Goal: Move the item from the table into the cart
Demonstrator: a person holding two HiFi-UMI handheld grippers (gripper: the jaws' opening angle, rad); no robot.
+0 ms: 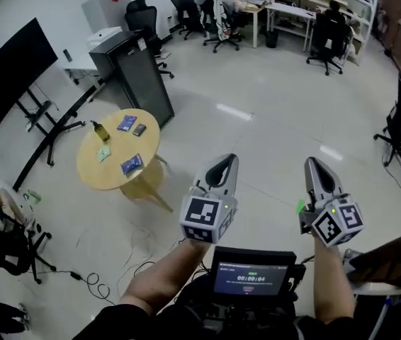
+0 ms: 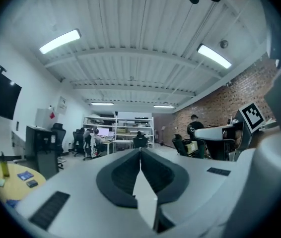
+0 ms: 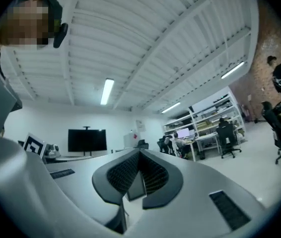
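Grey fingers point(image 1: 223, 170); black-and-white marker cubes point(image 1: 206, 217); possibly dark clothing point(image 1: 107, 326).

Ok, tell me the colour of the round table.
The round table is pale yellow; clearest in the head view.

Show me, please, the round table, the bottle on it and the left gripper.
round table point(image 1: 91, 173), head view, bare top.
bottle point(image 1: 101, 132), head view, its body.
left gripper point(image 1: 229, 160), head view, between its fingertips.

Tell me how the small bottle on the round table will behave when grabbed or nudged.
The bottle stands upright, tall and narrow, so a sideways nudge probably tips it. It looks small, so likely light. If round-bodied, it may roll on the smooth table once down.
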